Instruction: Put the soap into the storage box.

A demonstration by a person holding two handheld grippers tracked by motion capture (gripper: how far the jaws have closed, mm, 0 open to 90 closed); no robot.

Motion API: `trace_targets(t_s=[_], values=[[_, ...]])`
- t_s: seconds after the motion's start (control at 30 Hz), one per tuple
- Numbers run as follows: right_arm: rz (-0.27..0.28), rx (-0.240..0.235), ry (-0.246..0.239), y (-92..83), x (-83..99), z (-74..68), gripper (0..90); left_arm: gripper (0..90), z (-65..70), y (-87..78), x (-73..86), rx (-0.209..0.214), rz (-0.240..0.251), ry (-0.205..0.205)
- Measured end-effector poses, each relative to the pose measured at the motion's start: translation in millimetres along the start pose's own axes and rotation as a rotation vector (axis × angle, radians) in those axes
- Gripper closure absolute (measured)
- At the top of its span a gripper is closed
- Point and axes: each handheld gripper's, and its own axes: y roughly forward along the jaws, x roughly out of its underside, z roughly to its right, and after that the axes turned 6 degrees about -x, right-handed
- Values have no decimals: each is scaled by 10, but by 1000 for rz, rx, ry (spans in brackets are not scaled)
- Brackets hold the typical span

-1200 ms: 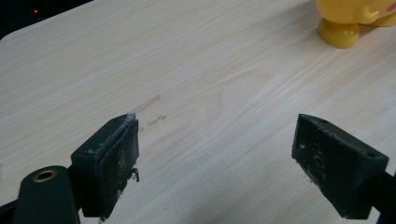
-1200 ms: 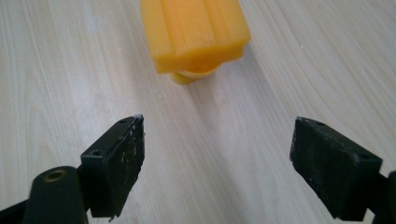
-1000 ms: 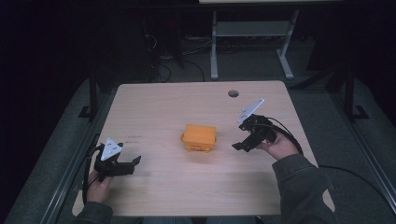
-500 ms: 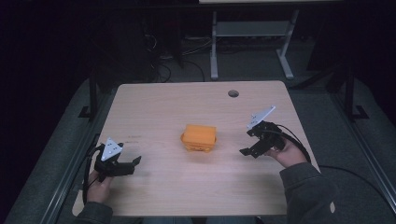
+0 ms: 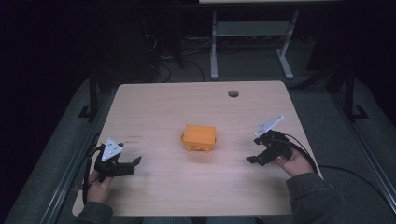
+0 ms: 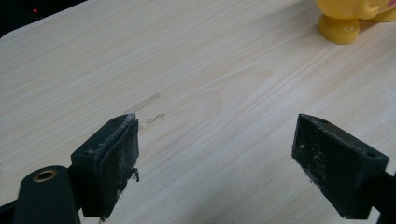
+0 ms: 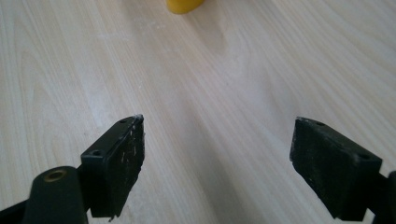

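Note:
An orange box-shaped object (image 5: 200, 137) on small rounded feet sits near the middle of the light wooden table (image 5: 177, 107). One yellow foot of it (image 6: 337, 30) shows at the top right of the left gripper view, and another bit (image 7: 184, 5) at the top of the right gripper view. My left gripper (image 5: 132, 164) rests low at the table's front left, open, nothing between its jaws (image 6: 217, 163). My right gripper (image 5: 252, 158) is held at the front right, open and empty (image 7: 217, 163), well apart from the orange object.
A round cable hole (image 5: 233, 93) lies near the table's far edge. A faint scuff mark (image 6: 148, 100) marks the wood ahead of the left gripper. Beyond the table stand a metal desk frame (image 5: 247, 42) and cables on a dark floor.
My right gripper has drawn back from the orange object, moving right and toward the table's front edge. The left gripper and the orange object have stayed put.

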Motion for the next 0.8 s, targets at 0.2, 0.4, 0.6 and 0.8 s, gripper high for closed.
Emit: trace_targets(t_s=[0.2, 0.4, 0.6, 0.8], values=[[9, -2, 20, 8, 97, -18, 172, 141, 5, 4, 1, 0, -2, -1], [10, -4, 38, 23, 201, -27, 172, 141, 10, 7, 3, 2, -2, 0], [13, -1, 48, 25, 293, -46, 172, 141, 6, 6, 2, 2, -8, 8], [21, 2, 62, 27, 408, -73, 172, 141, 12, 6, 3, 4, -14, 5]])
